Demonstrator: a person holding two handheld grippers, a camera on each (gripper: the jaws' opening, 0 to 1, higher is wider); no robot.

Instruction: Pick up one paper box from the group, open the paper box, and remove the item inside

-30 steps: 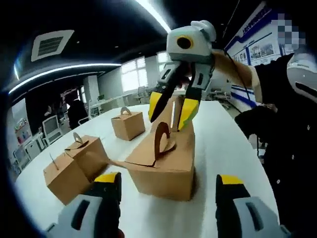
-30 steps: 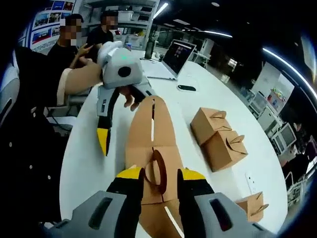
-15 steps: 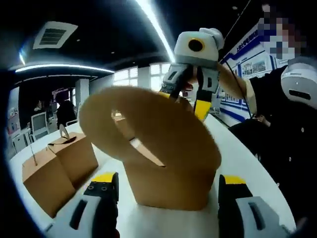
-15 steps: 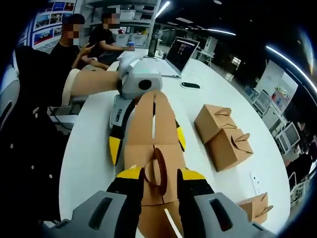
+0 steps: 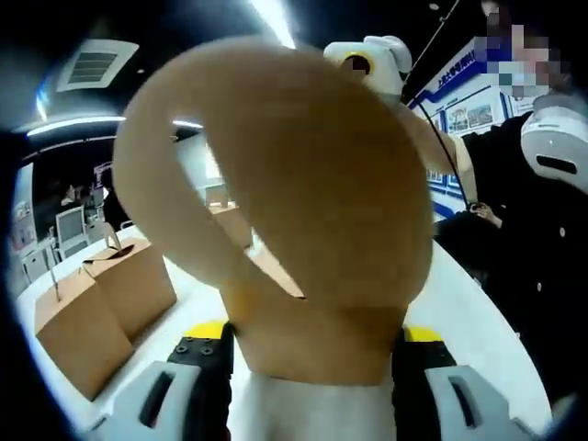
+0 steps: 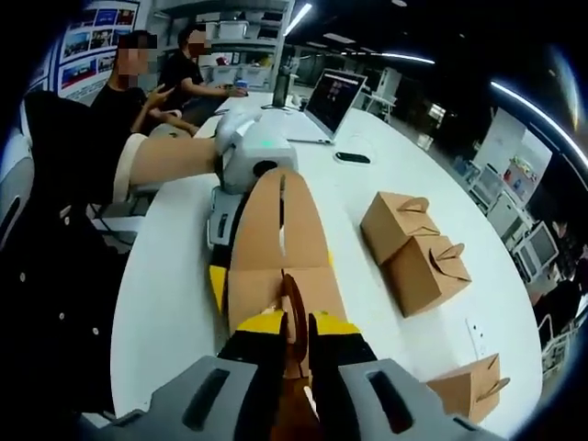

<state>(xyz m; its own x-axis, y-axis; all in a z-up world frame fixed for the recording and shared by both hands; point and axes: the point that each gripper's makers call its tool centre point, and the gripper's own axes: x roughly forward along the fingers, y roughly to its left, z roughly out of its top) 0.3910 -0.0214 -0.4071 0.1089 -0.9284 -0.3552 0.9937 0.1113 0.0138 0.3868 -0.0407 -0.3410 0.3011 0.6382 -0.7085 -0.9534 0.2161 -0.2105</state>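
In the right gripper view, the right gripper [image 6: 296, 333] is clenched on the upright handle tab [image 6: 292, 317] of the brown paper box [image 6: 280, 241], which stands on the white table [image 6: 175, 276] near the edge closest to the person. The box's long top flap [image 6: 279, 218] extends away from the right gripper, with a narrow slit along its middle. The left gripper [image 6: 241, 197] sits at the far end of this box, its grey body above the flap and one yellow-tipped jaw down each side of the box. In the left gripper view, the left gripper [image 5: 312, 335] has its two jaws spread, one on either side of the box [image 5: 317, 344]; the jaws are just beside the box walls, and whether they press on them cannot be told. The raised flap [image 5: 303, 156] curves up close to the camera, and the right gripper [image 5: 367, 64] rises behind its upper edge. Two more closed paper boxes [image 6: 413, 248] stand touching each other toward the table's middle, and a further box [image 6: 464, 390] stands near the table's far side edge. An open laptop [image 6: 333, 96] and a small dark phone [image 6: 352, 157] lie toward the far end of the table, where two seated people [image 6: 161, 78] are visible.
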